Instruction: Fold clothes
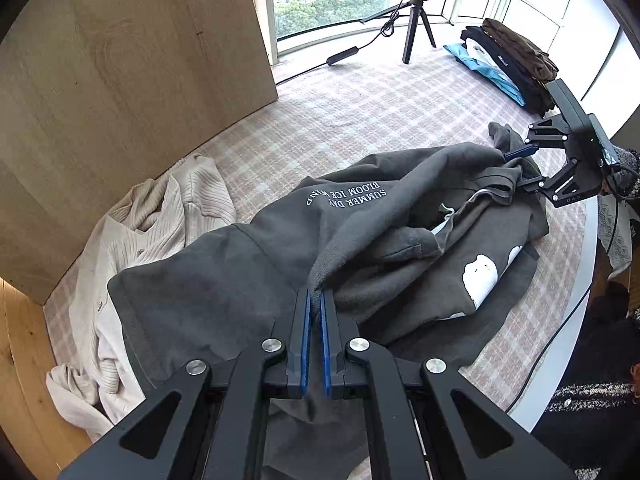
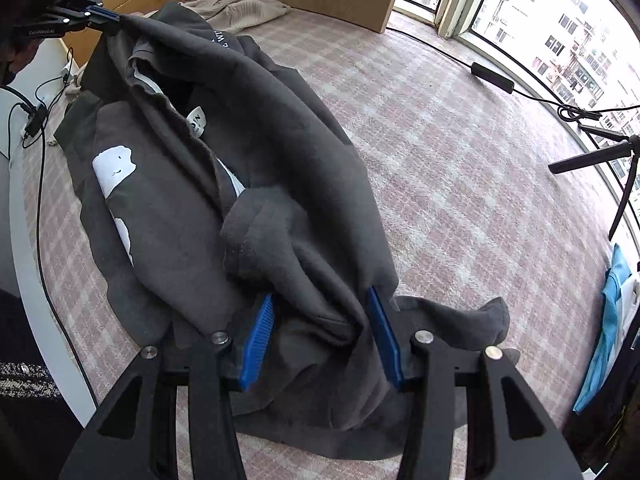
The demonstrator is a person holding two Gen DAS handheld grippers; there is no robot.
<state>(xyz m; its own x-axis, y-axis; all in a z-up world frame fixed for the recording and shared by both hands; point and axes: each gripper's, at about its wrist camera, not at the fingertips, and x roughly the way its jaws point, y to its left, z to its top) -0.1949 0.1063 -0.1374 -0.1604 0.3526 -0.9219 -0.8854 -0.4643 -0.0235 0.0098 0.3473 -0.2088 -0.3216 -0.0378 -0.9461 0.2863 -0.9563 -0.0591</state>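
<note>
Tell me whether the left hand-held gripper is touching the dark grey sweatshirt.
Touching. The left wrist view shows the left hand-held gripper pinching a fold of the dark grey sweatshirt between its blue pads.

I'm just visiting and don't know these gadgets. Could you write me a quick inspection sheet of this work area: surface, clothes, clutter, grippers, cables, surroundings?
Surface: pink plaid cover, mostly bare on the window side.
Job's things: dark grey sweatshirt with white lettering, bunched and partly lifted between both grippers.
Clutter: cream knit sweater crumpled beside it; stack of folded clothes at the far edge.
Grippers: left gripper shut on a fold of the sweatshirt; right gripper with thick cloth between its part-open pads.
Cables: black cable with an inline box running to the tripod; thin black leads near the white edge.
Surroundings: wooden panel, windows onto trees and buildings, ring light above the tripod.
</note>
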